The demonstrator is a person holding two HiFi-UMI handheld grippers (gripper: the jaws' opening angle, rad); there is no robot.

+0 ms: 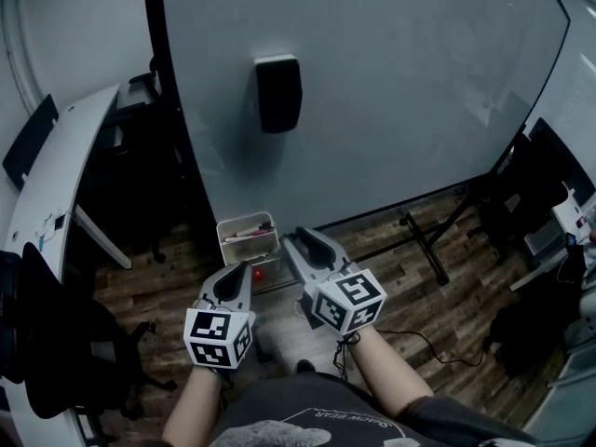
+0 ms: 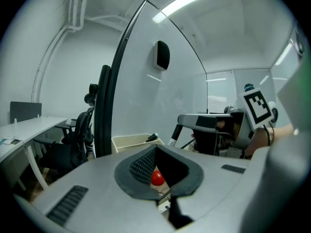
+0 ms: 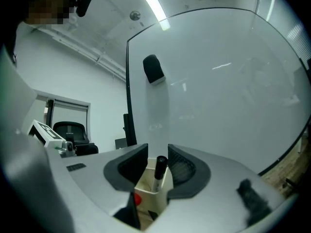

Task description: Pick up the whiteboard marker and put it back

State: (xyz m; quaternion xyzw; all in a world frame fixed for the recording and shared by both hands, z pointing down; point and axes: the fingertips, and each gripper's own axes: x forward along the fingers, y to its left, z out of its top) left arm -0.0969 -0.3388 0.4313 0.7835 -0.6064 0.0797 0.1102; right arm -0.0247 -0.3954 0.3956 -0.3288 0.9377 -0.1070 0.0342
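Observation:
A whiteboard marker (image 3: pixel 158 173) with a black cap stands leaning in the cream tray (image 3: pixel 146 187) at the foot of the whiteboard (image 1: pixel 372 82). My right gripper (image 3: pixel 158 152) is open in the right gripper view. The marker shows in the gap between its pads, with space on both sides. In the head view this right gripper (image 1: pixel 300 240) reaches to the right side of the tray (image 1: pixel 227 242). My left gripper (image 1: pixel 240 273) hangs lower, just below the tray. Its tips meet in the left gripper view (image 2: pixel 155 149) with nothing held. A small red round thing (image 2: pixel 157 177) shows behind them.
A black eraser (image 1: pixel 277 91) sticks to the whiteboard above the tray. The board's black stand foot (image 1: pixel 424 240) crosses the wooden floor to the right. A white desk (image 1: pixel 56 184) and a dark office chair (image 1: pixel 47 343) stand at the left.

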